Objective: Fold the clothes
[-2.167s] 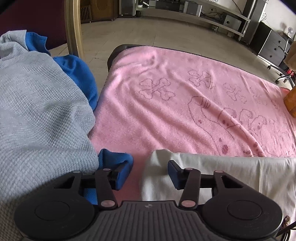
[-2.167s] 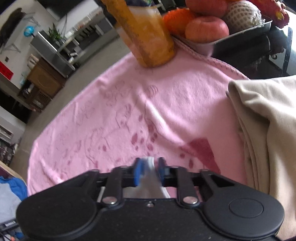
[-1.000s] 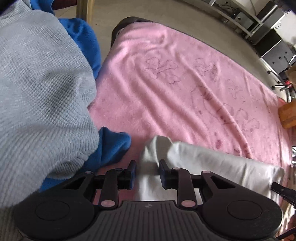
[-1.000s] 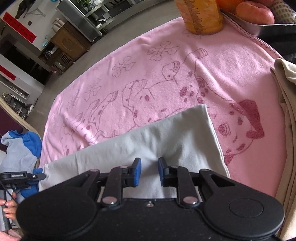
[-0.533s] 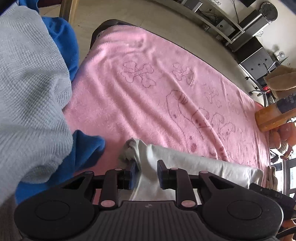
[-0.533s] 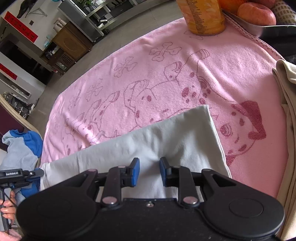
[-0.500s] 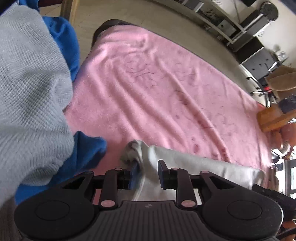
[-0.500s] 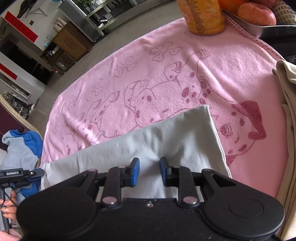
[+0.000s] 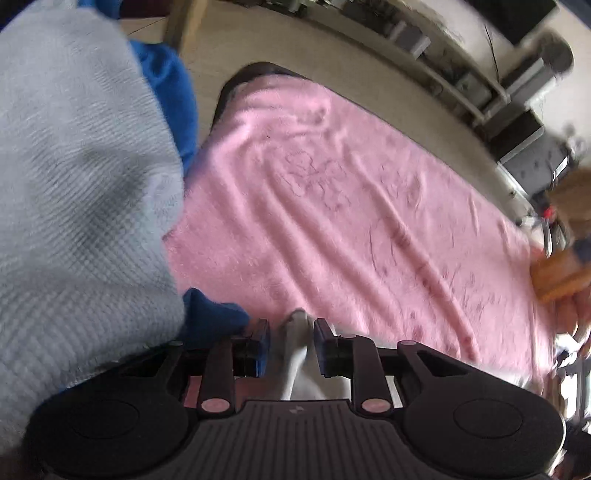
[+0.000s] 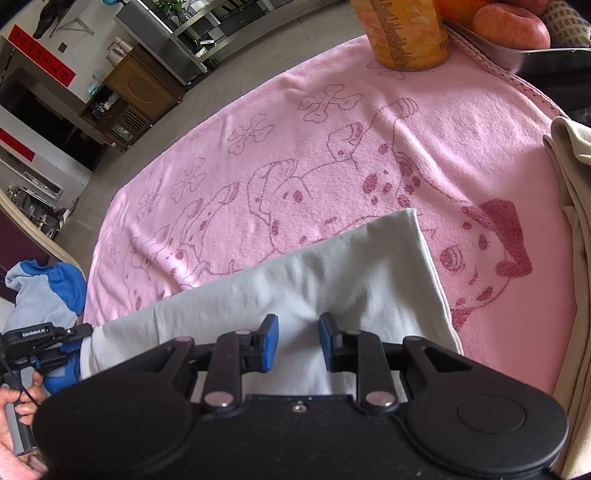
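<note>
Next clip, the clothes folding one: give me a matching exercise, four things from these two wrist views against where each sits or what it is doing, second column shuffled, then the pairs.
Things
1. white garment
2. orange bottle
3. grey and blue knit top
4. beige folded cloth

Places or states
A. stands at the far end of the pink towel, beside the fruit tray
B. bunched in the jaws of both the left gripper and the right gripper
C. lies at the right edge of the right wrist view
D. heaped off the towel's left end, filling the left side of the left wrist view

Pairs: 1-B, 2-A, 3-D, 4-C
</note>
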Demonstrator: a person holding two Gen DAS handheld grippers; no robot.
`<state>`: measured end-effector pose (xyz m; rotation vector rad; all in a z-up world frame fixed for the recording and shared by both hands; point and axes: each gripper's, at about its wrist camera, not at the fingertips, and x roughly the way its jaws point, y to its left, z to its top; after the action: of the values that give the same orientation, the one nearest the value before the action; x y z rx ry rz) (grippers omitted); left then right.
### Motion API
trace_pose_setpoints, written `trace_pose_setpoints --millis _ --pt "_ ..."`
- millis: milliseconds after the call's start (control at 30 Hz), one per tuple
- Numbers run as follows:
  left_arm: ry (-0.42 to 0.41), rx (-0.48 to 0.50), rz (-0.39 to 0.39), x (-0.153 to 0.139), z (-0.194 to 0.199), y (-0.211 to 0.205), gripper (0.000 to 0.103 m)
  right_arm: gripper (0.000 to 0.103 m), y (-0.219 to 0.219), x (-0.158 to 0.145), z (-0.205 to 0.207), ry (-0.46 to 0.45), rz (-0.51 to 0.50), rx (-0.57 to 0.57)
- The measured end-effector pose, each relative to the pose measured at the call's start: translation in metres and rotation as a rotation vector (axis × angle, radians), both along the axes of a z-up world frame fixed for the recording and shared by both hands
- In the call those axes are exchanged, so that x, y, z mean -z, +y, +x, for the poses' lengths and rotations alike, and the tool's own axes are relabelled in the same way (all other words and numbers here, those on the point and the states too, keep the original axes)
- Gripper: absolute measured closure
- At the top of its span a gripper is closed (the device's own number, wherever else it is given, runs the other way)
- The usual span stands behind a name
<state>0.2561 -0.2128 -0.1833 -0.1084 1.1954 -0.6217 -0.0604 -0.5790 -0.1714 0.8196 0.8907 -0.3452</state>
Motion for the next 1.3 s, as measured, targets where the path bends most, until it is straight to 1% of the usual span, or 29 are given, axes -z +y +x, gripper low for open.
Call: trace_pose_setpoints --millis 67,133,233,333,433,500,567,767,833,1067,1100,1200,1267,1300 --pt "0.044 0.002 -0.063 0.008 0.002 0.001 0.082 0.079 0.000 0.000 0.000 0.001 -0.005 -0.003" --pt "0.073 -0.024 -0.106 0.014 0.004 0.005 0.082 0.079 0.001 0.000 0.000 0.001 -0.009 -0.006" --pt "0.104 -0.073 -0.141 0.020 0.009 0.012 0.088 0.079 0.000 0.000 0.000 0.000 -0.004 -0.003" --pt "0.086 -0.096 -0.091 0.015 0.007 0.010 0.089 0.079 0.000 0.000 -0.001 -0.001 0.001 0.000" --pt "0.042 -0.104 -0.040 0.004 0.003 0.006 0.087 0.079 0.000 0.000 0.000 0.000 -0.001 -0.003" --pt "0.029 -0.114 -0.026 0.002 0.003 0.007 0.087 0.078 0.000 0.000 0.000 0.000 -0.002 -0.005" --pt "0.038 -0.131 -0.028 0.002 0.003 0.011 0.087 0.078 0.001 0.000 0.000 0.000 -0.004 -0.007" --pt "0.062 -0.157 -0.068 0.000 0.004 0.019 0.089 0.077 0.001 0.000 0.001 -0.001 -0.003 -0.007" --pt "0.068 -0.154 -0.067 0.001 0.004 0.017 0.093 0.077 0.001 0.000 0.001 -0.001 -0.004 -0.007" --pt "0.068 -0.166 -0.076 0.007 0.008 0.015 0.094 0.076 0.002 0.000 0.001 -0.001 -0.005 -0.007" --pt "0.065 -0.167 -0.082 0.008 0.008 0.015 0.098 0.076 0.002 0.000 0.000 -0.001 -0.006 -0.008" --pt "0.034 -0.170 -0.091 0.010 0.008 0.016 0.101 0.076 0.002 0.000 0.000 0.000 -0.007 -0.008" --pt "-0.010 -0.181 -0.063 0.005 0.005 0.016 0.101 0.076 0.003 -0.001 0.000 0.002 -0.009 -0.008" --pt "-0.038 -0.172 -0.033 0.004 0.002 0.013 0.101 0.076 0.003 -0.001 0.001 0.003 -0.010 -0.009"
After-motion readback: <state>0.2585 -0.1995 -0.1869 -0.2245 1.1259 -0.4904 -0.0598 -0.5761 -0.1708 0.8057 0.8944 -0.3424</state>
